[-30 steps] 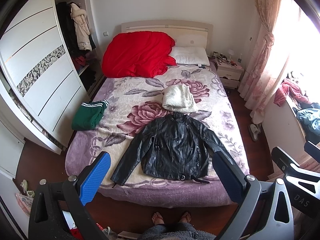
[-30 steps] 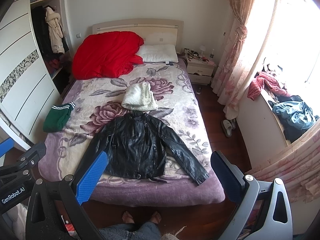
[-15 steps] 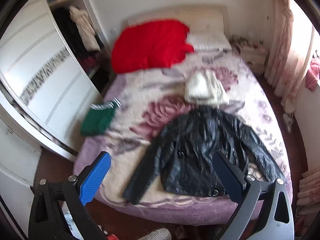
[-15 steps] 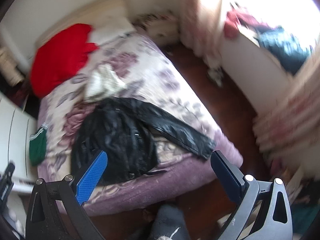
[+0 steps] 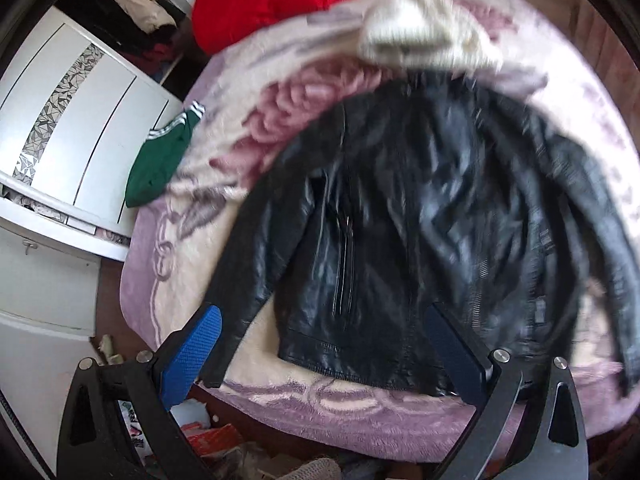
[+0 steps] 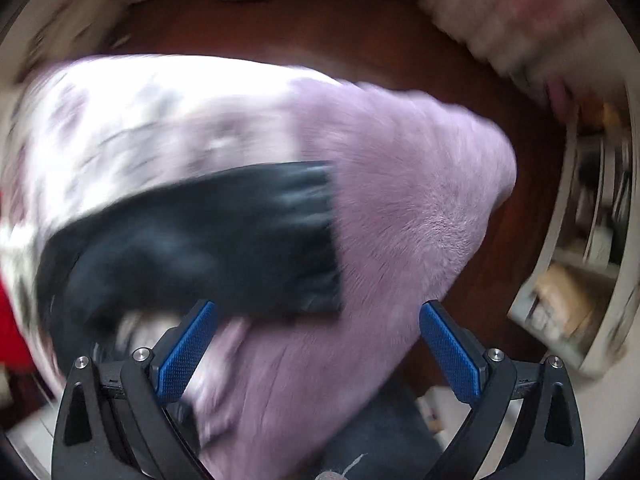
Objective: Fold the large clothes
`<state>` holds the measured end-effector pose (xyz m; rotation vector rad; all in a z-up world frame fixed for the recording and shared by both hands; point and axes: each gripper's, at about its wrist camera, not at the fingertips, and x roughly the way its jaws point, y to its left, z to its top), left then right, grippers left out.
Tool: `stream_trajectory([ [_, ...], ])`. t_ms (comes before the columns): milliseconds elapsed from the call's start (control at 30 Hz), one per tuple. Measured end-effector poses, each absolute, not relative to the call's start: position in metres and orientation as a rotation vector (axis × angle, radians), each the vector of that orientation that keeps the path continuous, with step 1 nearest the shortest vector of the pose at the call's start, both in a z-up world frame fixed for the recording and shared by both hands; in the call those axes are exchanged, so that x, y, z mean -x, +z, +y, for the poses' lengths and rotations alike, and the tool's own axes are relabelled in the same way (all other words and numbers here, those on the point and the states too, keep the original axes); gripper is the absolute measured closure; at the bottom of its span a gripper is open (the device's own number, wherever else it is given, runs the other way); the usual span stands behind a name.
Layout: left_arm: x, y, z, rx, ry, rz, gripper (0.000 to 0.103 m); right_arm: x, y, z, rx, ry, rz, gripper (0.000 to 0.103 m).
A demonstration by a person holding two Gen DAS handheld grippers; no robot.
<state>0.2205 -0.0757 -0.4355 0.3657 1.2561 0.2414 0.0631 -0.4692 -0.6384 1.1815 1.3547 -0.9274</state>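
While flat, jacket [image 5: 420, 216] collar far-pointing

The left gripper [image 5: 320, 354] has its fingers spread wide above the near edge of the bed [image 5: 360, 428], with open air between them. The black leather jacket [image 5: 420, 220] lies flat and occupies most of the near bed surface. A cream knit garment [image 5: 424, 36] touches its collar; a green garment [image 5: 160, 164] lies well apart by the white wardrobe [image 5: 72, 128]. The right gripper [image 6: 318, 354], fingers likewise apart, faces the jacket sleeve [image 6: 208, 240] near the bed corner [image 6: 460, 184]; bare floor [image 6: 320, 32] lies beyond.
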Motion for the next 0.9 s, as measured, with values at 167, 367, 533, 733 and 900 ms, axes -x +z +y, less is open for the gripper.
stream_trajectory([
  [167,-0.238,-0.491,-0.081,-0.339,0.282,1.334,0.0,-0.047,-0.714,-0.483,-1.451,-0.935,1.2,0.001],
  [367,-0.254,-0.516,-0.102,-0.317,0.242,1.337,0.0,-0.062,-0.71,-0.472,-1.294,-0.895,1.214,0.085],
  [533,-0.263,-0.515,-0.111,-0.263,0.188,1.324,0.0,-0.054,-0.678,-0.495,-1.228,-0.917,1.084,0.095],
  [733,-0.272,-0.508,-0.1,-0.216,0.155,1.313,0.0,-0.13,-0.6,-0.493,-1.162,-0.821,1.001,0.095],
  [900,-0.27,-0.495,-0.052,-0.16,0.207,1.296,0.0,-0.23,-0.53,-0.418,-1.007,-0.578,0.995,0.096],
])
